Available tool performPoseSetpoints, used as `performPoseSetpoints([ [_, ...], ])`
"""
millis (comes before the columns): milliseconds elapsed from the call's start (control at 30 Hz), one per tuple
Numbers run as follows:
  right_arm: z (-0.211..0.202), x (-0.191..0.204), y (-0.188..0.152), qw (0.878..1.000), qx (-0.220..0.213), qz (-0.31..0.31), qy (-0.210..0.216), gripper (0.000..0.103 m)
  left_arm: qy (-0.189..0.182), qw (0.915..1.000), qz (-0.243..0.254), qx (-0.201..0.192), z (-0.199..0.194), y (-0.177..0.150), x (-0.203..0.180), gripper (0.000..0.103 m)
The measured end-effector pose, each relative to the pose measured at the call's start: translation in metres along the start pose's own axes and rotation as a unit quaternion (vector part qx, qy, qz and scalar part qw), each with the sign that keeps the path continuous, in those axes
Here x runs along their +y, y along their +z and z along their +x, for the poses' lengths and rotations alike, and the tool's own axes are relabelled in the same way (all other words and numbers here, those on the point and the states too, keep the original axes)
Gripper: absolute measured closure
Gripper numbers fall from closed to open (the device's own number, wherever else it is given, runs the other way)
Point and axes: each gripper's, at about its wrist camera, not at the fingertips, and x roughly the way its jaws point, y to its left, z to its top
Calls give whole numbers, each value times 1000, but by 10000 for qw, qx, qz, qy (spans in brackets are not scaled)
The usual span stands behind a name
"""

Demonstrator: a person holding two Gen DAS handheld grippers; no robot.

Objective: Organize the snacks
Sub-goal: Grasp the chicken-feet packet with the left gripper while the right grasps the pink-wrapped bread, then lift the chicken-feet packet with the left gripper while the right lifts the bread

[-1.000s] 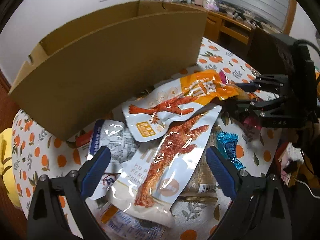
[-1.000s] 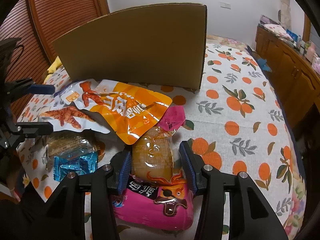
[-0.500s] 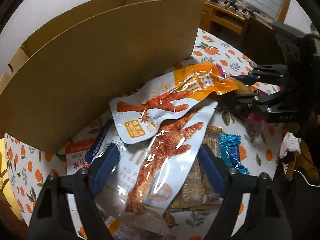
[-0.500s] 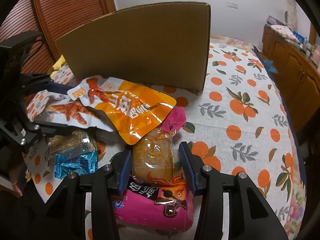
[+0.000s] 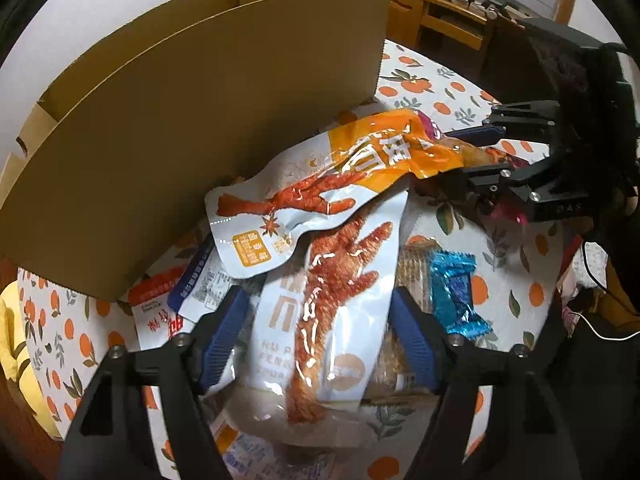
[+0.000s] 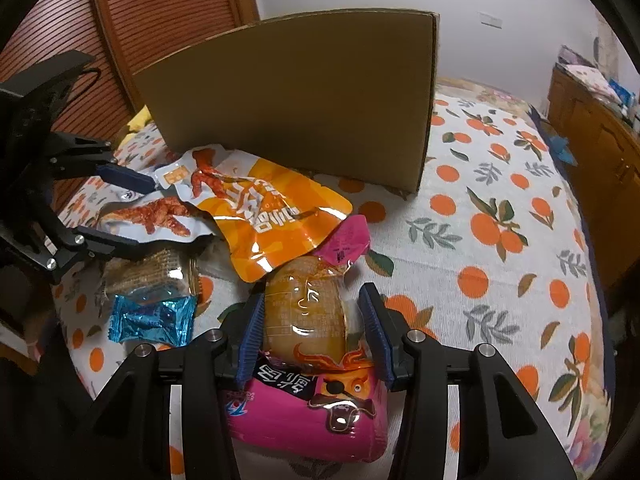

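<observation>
A pile of snack packs lies on the orange-print cloth before a tall cardboard box [image 5: 168, 128], also seen in the right wrist view [image 6: 304, 96]. My left gripper [image 5: 320, 316] is open, its blue pads on either side of a white chicken-feet pouch [image 5: 320, 300]. An orange-and-white pouch [image 5: 340, 184] lies over that pouch's top. My right gripper [image 6: 314, 328] stands around a pink pack with a clear tan window [image 6: 308, 320], its pads touching the pack's sides. The orange pouch [image 6: 264, 216] lies just ahead of it.
A blue foil candy [image 6: 152, 318] and a clear cracker pack [image 6: 148, 272] lie left of the right gripper. More flat packs [image 5: 168, 304] lie by the box's base. A wooden cabinet [image 6: 600, 128] stands at the right and a slatted wooden door [image 6: 120, 20] behind.
My left gripper has moved forward and down over the white pouch, and its jaws have narrowed around it. The right gripper has barely moved.
</observation>
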Motion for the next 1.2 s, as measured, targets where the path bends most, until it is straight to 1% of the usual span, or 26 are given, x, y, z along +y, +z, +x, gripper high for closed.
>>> performPoseSetpoints([
  [100, 2, -2, 3, 9999, -8, -30, 113, 55, 28, 10000, -61, 25, 3, 4, 0, 23],
  [167, 5, -2, 6, 9999, 1, -108, 117, 54, 24, 9999, -122, 13, 4, 4, 0, 23],
  [200, 7, -2, 8, 9998, 24, -135, 116, 53, 2, 9999, -164, 6, 4, 4, 0, 26],
  [233, 9, -3, 10, 9998, 37, -135, 115, 53, 11, 9998, -204, -19, 3, 3, 0, 32],
  [400, 11, -6, 15, 9998, 151, 8, 130, 53, -42, 9998, -181, -71, -6, -6, -2, 41],
  [433, 11, -5, 14, 9998, 168, 8, 104, 53, -29, 9999, -115, -91, -9, -9, -4, 49],
  [467, 10, -3, 13, 9998, 175, -22, 59, 53, -26, 9999, -60, -103, -12, -12, -5, 52],
  [533, 10, 0, 11, 9998, 162, -95, -32, 53, -20, 9999, -12, -124, -15, -15, -3, 54],
  [600, 10, 4, 8, 9997, 133, -151, -165, 53, -43, 9999, 23, -156, -15, -17, -1, 58],
  [700, 10, 6, 7, 9995, 105, -117, -287, 53, -91, 9997, 46, -237, -19, -20, 1, 65],
  [733, 10, 7, 7, 9993, 102, -73, -345, 54, -98, 9996, 52, -269, -20, -21, 2, 65],
  [800, 10, 7, 7, 9992, 117, -3, -382, 60, -114, 9994, 50, -321, -21, -23, 3, 66],
  [833, 9, 7, 7, 9992, 123, 30, -374, 61, -152, 9992, 53, -379, -22, -22, 4, 86],
  [867, 9, 6, 7, 9992, 133, 67, -379, 63, -396, 9984, 36, -403, -23, -22, 4, 99],
  [933, 8, 5, 8, 9990, 176, 72, -409, 65, -235, 9987, 42, -455, -27, -25, 4, 98],
  [1100, 4, 5, 6, 9978, 248, 114, -606, 67, -155, 9986, 143, -476, -19, -26, 4, 97],
  [1133, 2, 4, 5, 9975, 250, 134, -648, 67, -51, 9985, 223, -498, -19, -26, 2, 91],
  [1200, 0, 2, 0, 9973, 239, 186, -669, 66, 171, 9979, 346, -526, -18, -26, -1, 84],
])
